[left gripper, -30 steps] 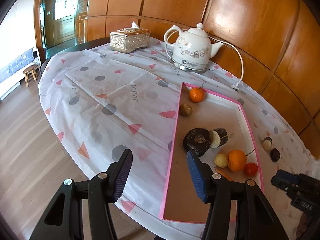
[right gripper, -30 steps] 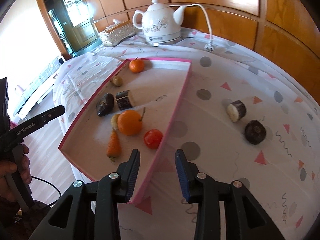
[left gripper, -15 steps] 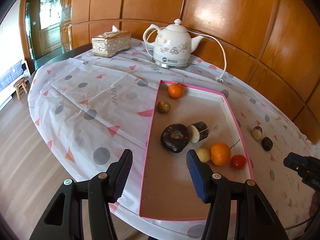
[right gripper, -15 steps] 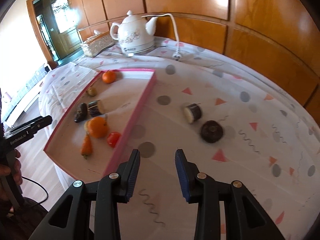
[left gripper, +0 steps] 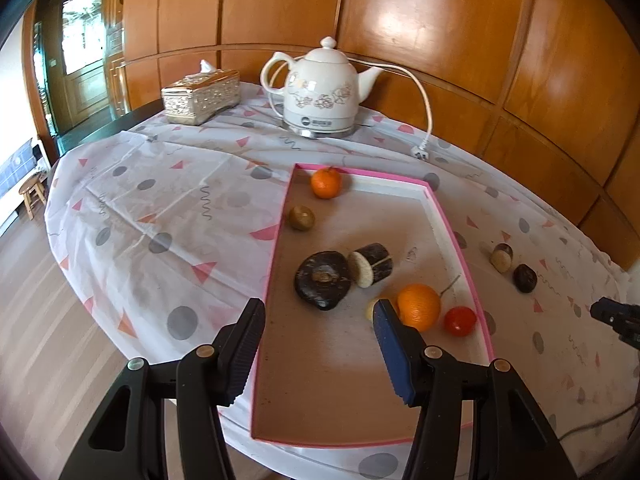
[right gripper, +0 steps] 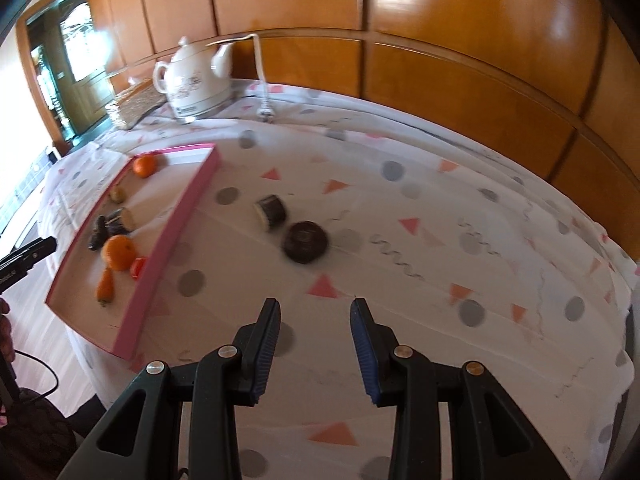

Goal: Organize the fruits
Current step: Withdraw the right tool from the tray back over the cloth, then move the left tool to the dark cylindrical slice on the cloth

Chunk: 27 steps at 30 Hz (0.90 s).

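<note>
While your left wrist view keeps the pink tray (left gripper: pixel 460 240) centred, only the right wrist view shows the carrot (right gripper: pixel 106 288) at lower left; your left gripper's finger (left gripper: pixel 394 356) covers it. Both the left gripper (left gripper: pixel 318 350) and right gripper (right gripper: pixel 314 346) gape empty. Two dark fruits (right gripper: pixel 306 241) blur on the cloth (right gripper: pixel 440 280), mid-frame.

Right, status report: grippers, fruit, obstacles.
Left gripper open over the tray, right gripper open, both empty. Two dark pieces on the cloth outside the tray. Nothing between right gripper and them.
</note>
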Available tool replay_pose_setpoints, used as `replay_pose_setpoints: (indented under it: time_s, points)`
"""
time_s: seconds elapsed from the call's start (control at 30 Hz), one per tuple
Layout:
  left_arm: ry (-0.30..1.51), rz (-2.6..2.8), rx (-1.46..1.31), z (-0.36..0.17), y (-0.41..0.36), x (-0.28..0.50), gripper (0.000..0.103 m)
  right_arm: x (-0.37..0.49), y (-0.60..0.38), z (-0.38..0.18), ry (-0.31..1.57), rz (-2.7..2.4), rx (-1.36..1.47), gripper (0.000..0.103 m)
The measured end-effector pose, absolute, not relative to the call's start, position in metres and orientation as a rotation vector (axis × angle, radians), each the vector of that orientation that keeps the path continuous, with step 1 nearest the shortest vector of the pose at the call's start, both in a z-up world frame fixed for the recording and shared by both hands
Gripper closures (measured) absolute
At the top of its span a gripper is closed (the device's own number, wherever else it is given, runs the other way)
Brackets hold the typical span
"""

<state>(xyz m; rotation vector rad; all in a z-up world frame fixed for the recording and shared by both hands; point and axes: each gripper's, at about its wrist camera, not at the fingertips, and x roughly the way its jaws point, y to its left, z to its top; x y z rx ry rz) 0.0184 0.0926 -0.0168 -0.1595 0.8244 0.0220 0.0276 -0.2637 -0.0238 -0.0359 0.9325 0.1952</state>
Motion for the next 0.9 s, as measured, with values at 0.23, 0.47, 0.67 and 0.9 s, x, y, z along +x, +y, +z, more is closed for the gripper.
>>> replay_pose_setpoints:
  time_s: [0.23, 0.47, 0.67, 0.9]
  points:
    - [0.816, -0.007, -0.145, -0.012, 0.082, 0.023, 0.046, 0.024, -0.299, -0.02, 0.932, 0.113, -0.039, 0.066]
    - [0.819, -0.027, -0.133, -0.011, 0.072, 0.027, 0.046, 0.019, -0.342, -0.018, 0.938, 0.014, -0.022, 0.066]
    - [0.818, -0.045, -0.117, -0.01, 0.062, 0.029, 0.046, 0.014, -0.378, -0.02, 0.952, -0.068, 0.008, 0.066]
    - [0.817, -0.098, -0.09, -0.005, 0.041, 0.035, 0.046, 0.008, -0.419, -0.029, 0.985, -0.175, 0.067, 0.066]
